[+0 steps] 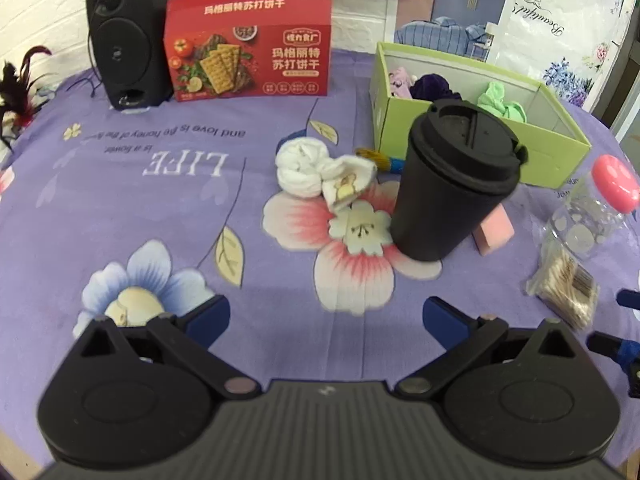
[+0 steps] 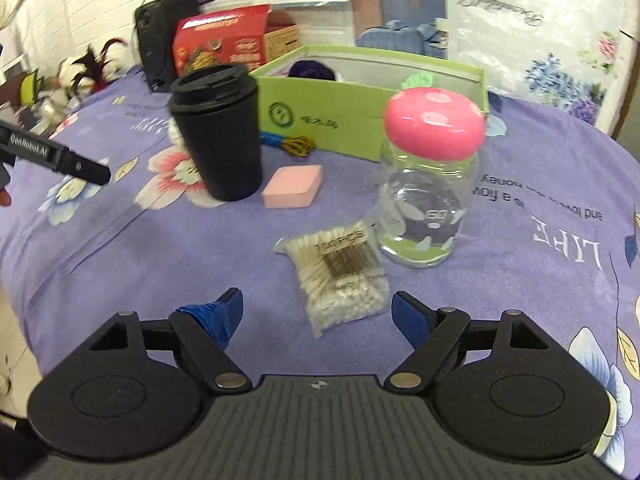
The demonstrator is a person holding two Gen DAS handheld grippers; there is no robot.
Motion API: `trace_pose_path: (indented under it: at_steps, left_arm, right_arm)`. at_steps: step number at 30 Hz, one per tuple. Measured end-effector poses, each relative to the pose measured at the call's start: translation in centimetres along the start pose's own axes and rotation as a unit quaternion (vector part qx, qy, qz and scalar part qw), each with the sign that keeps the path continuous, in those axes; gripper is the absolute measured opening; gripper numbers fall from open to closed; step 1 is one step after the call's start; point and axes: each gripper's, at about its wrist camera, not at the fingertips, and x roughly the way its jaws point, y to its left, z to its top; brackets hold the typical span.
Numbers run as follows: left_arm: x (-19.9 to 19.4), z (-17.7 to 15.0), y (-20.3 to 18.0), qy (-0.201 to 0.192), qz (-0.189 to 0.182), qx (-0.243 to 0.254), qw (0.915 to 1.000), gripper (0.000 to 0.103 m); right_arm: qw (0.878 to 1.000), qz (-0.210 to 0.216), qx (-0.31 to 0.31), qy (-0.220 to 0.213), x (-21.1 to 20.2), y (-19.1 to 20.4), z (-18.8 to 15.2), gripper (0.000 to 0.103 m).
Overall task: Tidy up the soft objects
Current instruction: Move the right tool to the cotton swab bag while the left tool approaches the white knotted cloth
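A white rolled sock pair (image 1: pixel 316 172) lies on the purple cloth, left of a black lidded cup (image 1: pixel 452 184). A green open box (image 1: pixel 476 136) behind holds a purple item (image 1: pixel 430 85), a green item (image 1: pixel 502 102) and a pale lilac one (image 1: pixel 400 80). A pink sponge (image 2: pixel 293 185) lies beside the cup (image 2: pixel 218 132), in front of the box (image 2: pixel 360 120). My left gripper (image 1: pixel 326 318) is open and empty, well short of the socks. My right gripper (image 2: pixel 318 312) is open and empty, its jaws either side of a bag of cotton swabs (image 2: pixel 340 276).
A clear jar with a pink lid (image 2: pixel 430 184) stands right of the swabs. A red cracker box (image 1: pixel 250 42) and a black speaker (image 1: pixel 128 40) stand at the back. A blue and yellow cord (image 2: pixel 288 143) lies by the green box. The left gripper's arm (image 2: pixel 56 156) reaches in at left.
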Motion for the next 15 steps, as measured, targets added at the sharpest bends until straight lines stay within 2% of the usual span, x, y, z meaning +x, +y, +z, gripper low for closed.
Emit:
trace_pose_path:
  at_steps: [5,10,12,15]
  left_arm:
    - [2.0,3.0,1.0,-0.012,0.051,-0.002,0.9986,0.102]
    - [4.7,7.3,2.9,-0.016,0.061,-0.053,0.9966,0.102]
    - [6.2,8.9,3.0,-0.012,0.070,-0.065,0.9954,0.102]
    - [8.8,10.7,3.1,0.003,0.062,-0.083,0.9946,0.102]
  right_arm:
    - [1.000,-0.013,0.017,0.003,0.3,-0.9,-0.5,0.068]
    - [0.998,-0.015,0.057,0.001,0.4,-2.0,-1.2,0.068]
    - [0.998,-0.017,0.066,0.000,0.5,-2.3,-1.3,0.068]
    - [0.997,-0.016,0.071,0.000,0.6,-2.6,-1.2,0.068]
